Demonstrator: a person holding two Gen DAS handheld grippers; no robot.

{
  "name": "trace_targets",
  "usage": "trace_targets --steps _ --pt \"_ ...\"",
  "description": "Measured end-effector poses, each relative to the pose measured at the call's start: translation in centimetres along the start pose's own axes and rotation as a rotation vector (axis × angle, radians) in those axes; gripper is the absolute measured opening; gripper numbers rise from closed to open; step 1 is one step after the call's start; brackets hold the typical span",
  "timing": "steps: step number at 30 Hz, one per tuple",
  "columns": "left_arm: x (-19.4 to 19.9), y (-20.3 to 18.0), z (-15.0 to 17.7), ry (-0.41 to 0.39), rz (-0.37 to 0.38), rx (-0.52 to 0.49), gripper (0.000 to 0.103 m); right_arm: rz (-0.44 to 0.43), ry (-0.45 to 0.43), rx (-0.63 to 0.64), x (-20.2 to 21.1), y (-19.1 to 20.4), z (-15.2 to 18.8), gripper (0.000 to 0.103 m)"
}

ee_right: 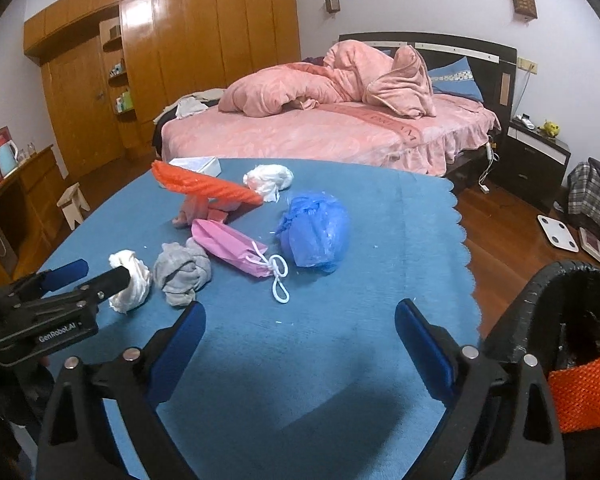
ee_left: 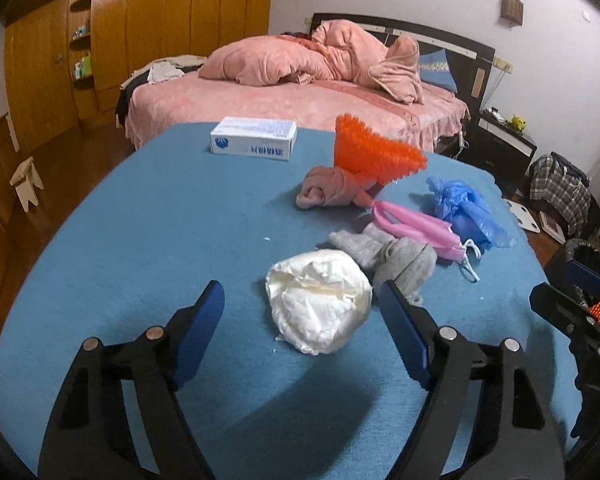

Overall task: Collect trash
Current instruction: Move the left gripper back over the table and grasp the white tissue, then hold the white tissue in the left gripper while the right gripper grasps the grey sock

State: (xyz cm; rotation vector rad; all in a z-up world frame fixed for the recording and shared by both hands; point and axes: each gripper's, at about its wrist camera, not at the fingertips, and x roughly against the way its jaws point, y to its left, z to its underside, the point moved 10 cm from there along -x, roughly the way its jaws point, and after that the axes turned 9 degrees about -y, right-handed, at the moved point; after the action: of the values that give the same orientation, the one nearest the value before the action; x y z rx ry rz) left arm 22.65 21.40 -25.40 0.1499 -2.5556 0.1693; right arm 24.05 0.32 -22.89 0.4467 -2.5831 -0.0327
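A crumpled white paper wad (ee_left: 320,300) lies on the blue tablecloth (ee_left: 140,240), between the fingers of my left gripper (ee_left: 300,292), which stands open; the pads do not press it. From the right wrist view, the same left gripper (ee_right: 96,272) straddles that wad (ee_right: 134,284). Behind it lie a grey cloth ball (ee_left: 392,256), a pink face mask (ee_left: 416,228) and a crumpled blue plastic bag (ee_left: 464,208). My right gripper (ee_right: 300,308) is open over bare cloth with nothing between its fingers. A black-lined bin (ee_right: 540,292) with orange mesh sides stands at its right.
An orange mesh piece (ee_left: 374,152) on a pink cloth (ee_left: 328,192), a white box (ee_left: 254,140) and a second white wad (ee_right: 268,178) sit farther back. Past the table are a pink bed (ee_right: 320,136), a wardrobe (ee_right: 180,60), a stool (ee_right: 74,204) and a floor scale (ee_right: 558,234).
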Motion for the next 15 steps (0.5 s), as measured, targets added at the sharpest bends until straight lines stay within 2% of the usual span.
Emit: trace_targets --steps 2,6,11,15 --pt "-0.5 -0.3 0.2 0.023 0.007 -0.002 0.073 0.001 0.004 -0.001 -0.1 -0.1 0.1 0.093" --pt "-1.8 -1.0 1.2 0.086 0.058 -0.003 0.05 0.001 0.012 0.002 -0.5 -0.1 0.2 0.093" --pt "-1.3 -1.0 0.9 0.056 0.064 0.015 0.04 -0.006 0.018 0.001 -0.6 0.2 0.2 0.092" --pt "-0.3 0.2 0.0 0.017 0.033 0.022 0.039 -0.028 0.014 0.011 -0.9 1.2 -0.2 0.091"
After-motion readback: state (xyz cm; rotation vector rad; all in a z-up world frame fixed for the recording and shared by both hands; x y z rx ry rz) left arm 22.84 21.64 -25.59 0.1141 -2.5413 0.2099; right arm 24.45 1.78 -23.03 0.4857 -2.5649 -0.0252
